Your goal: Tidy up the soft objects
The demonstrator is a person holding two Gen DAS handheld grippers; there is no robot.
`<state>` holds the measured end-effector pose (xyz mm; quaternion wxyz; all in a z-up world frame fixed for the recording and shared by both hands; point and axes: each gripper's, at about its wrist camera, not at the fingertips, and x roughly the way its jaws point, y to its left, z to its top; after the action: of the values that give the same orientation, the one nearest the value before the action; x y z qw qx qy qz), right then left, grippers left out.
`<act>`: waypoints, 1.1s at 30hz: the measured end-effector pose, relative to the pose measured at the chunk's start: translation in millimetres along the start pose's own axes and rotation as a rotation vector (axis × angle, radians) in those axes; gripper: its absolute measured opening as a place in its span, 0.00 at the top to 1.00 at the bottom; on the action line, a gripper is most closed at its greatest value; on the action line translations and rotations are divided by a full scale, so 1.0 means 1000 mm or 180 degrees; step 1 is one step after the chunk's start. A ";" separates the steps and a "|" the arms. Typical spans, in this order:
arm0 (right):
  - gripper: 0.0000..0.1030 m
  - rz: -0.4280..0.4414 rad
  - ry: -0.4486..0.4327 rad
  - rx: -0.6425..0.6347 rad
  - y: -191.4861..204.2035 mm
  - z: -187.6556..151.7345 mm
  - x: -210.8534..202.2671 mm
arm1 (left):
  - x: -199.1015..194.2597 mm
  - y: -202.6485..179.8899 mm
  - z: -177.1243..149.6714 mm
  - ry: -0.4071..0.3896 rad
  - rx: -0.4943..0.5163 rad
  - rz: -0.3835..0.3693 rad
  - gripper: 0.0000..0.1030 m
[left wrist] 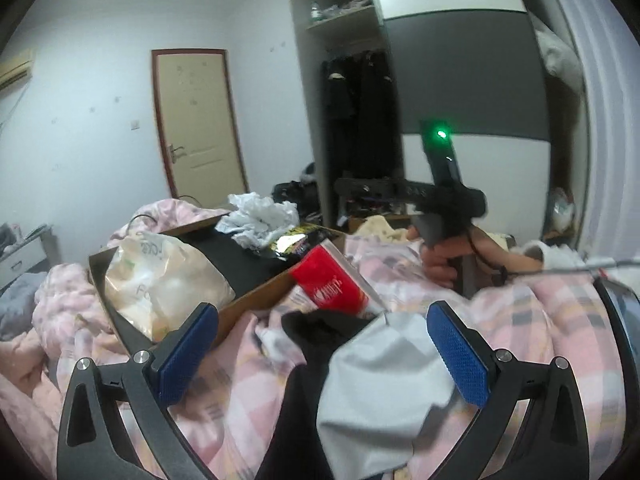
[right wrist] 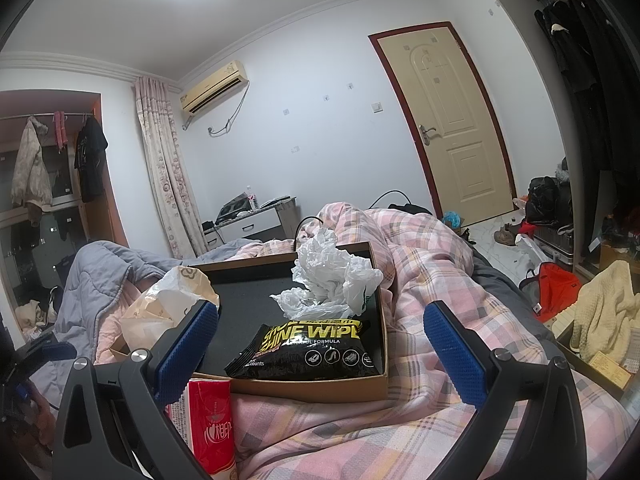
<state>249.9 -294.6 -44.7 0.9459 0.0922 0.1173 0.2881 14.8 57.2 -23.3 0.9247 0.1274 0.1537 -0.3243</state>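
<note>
Your left gripper (left wrist: pixel 322 354) has its blue pads wide apart, and nothing is pressed between them. Just under it, on the pink checked quilt (left wrist: pixel 248 376), lie a light grey cloth (left wrist: pixel 384 392) and a black cloth (left wrist: pixel 316 340); they overlap each other, the grey one on top at the right side. The pads do not touch them.

Your right gripper (right wrist: pixel 320 350) also stands with the jaws apart and holds nothing. It points over the quilt toward the shallow cardboard tray (right wrist: pixel 378 390) that sits on the bed.

A little farther, a red tissue pack (left wrist: pixel 330 284) leans on the near edge of the tray, partly on the quilt. Inside the tray, on its black bottom, you see a black wipes pack (right wrist: pixel 312 350) with yellow letters near the front edge, a crumpled white plastic bag (right wrist: pixel 332 280) behind it, and a beige plastic bag (left wrist: pixel 160 276) at the other end, which hangs over the rim.

From the left view, your right hand (left wrist: pixel 444 260) grips the handle of the other tool beyond the tray, over the quilt.

Far behind stand a cream door (right wrist: pixel 452 120), an open wardrobe (left wrist: pixel 360 120) with dark clothes, and an air conditioner (right wrist: pixel 216 86) on the wall.
</note>
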 end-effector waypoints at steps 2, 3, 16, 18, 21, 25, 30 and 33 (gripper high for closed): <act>0.00 0.0000 -0.0001 0.0000 0.000 0.000 0.000 | -0.005 0.008 -0.007 -0.0013 0.0006 -0.0185 0.00; 0.01 0.0001 0.0000 0.0000 0.000 0.000 0.000 | -0.005 0.011 -0.012 0.0006 0.0001 -0.0281 0.00; 0.01 0.0001 0.0001 0.0005 0.001 0.000 0.000 | 0.044 0.002 -0.025 0.0638 0.0053 -0.0518 0.00; 0.01 -0.0002 0.0000 -0.0005 0.001 0.000 0.000 | 0.045 0.000 -0.026 0.0712 0.0016 -0.0515 0.00; 0.01 -0.0001 -0.0001 0.0000 0.000 0.000 0.000 | 0.040 -0.003 -0.024 0.0722 -0.0053 -0.0493 0.09; 0.00 0.0001 0.0000 0.0005 0.001 -0.001 0.000 | 0.033 -0.002 -0.021 0.0699 -0.0046 -0.0409 0.46; 0.01 0.0001 -0.0001 0.0001 0.000 -0.001 0.000 | 0.032 0.000 -0.020 0.0689 -0.0051 -0.0219 0.61; 0.01 0.0000 0.0001 0.0003 0.000 -0.001 0.000 | 0.030 0.003 -0.015 0.0598 -0.0108 -0.0100 0.71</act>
<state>249.6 -294.1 -45.0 0.9458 0.0926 0.1176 0.2881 35.5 47.7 -47.3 0.9030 0.1392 0.2472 -0.3227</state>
